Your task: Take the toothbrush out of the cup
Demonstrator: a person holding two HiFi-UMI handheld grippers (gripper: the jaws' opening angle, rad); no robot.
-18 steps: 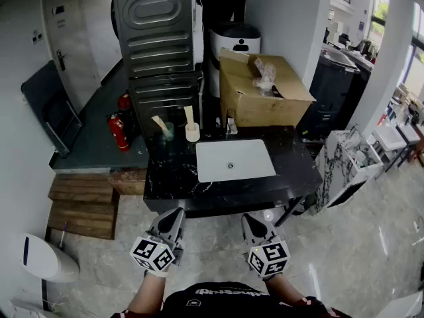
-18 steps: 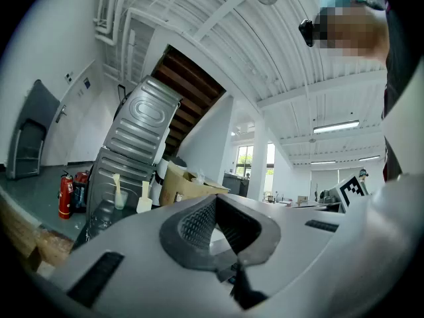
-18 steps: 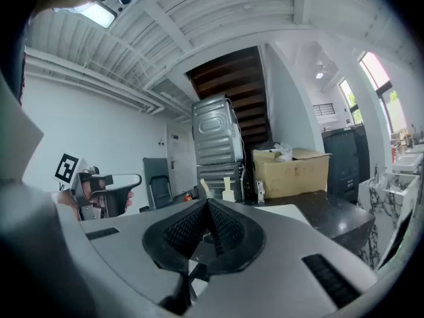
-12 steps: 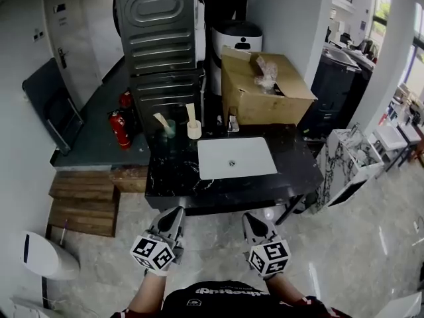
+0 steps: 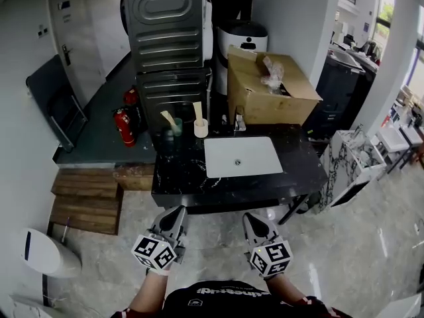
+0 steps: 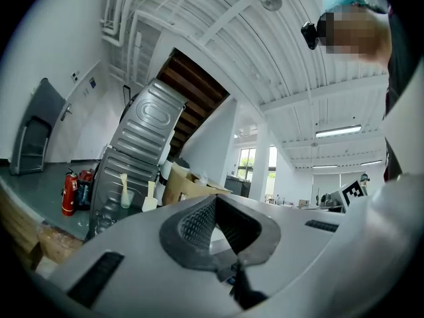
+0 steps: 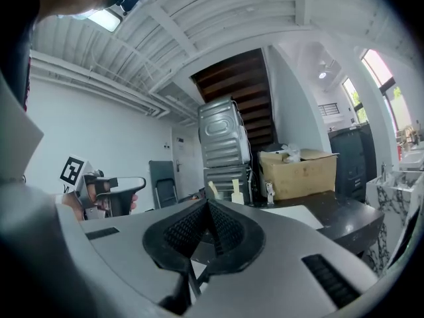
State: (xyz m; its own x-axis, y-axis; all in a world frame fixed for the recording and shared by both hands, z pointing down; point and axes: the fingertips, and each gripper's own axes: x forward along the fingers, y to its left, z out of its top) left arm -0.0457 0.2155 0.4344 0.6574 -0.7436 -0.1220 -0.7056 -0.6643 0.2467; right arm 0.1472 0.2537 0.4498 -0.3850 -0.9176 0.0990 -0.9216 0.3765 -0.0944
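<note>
On the far left of the black counter (image 5: 179, 177) stand two cups. A greenish clear cup (image 5: 175, 128) holds a beige toothbrush (image 5: 167, 118) that leans left, and a white cup (image 5: 201, 130) holds an upright beige toothbrush (image 5: 197, 110). Both cups also show small in the left gripper view, the clear cup (image 6: 124, 199) and the white cup (image 6: 150, 204), and in the right gripper view as the cups (image 7: 225, 192). My left gripper (image 5: 175, 212) and right gripper (image 5: 252, 218) hover side by side over the floor in front of the counter. Both are shut and empty, well short of the cups.
A white sink basin (image 5: 242, 156) is set in the counter, with a faucet (image 5: 237, 121) behind it. Behind stand a cardboard box (image 5: 271, 88), a grey ribbed appliance (image 5: 165, 38) and a white bin (image 5: 242, 37). Fire extinguishers (image 5: 124, 126) and wooden steps (image 5: 86, 201) are at the left.
The counter and its surroundings have slid slightly right in the head view. Both grippers keep their places and stay shut.
</note>
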